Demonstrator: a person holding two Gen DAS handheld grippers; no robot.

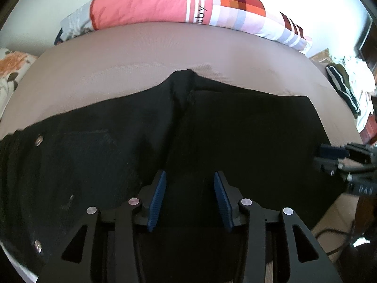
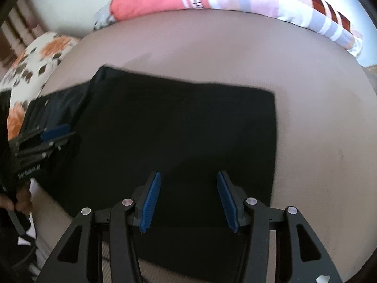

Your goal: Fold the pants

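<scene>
Black pants lie flat across the taupe bed, folded, with the waist and its metal buttons at the left. My left gripper hovers over the middle of the cloth, its blue pads apart with nothing between them. At that view's right edge, by the pants' right end, my right gripper shows from the side. In the right wrist view the pants form a dark rectangle, and my right gripper stands open above their near part. My left gripper shows at the left, with a hand on its handle.
A pink and checked bolster runs along the far edge of the bed. A floral pillow lies at the left, and a heap of clothes sits off the right side. A dark cable lies on the floor at the lower right.
</scene>
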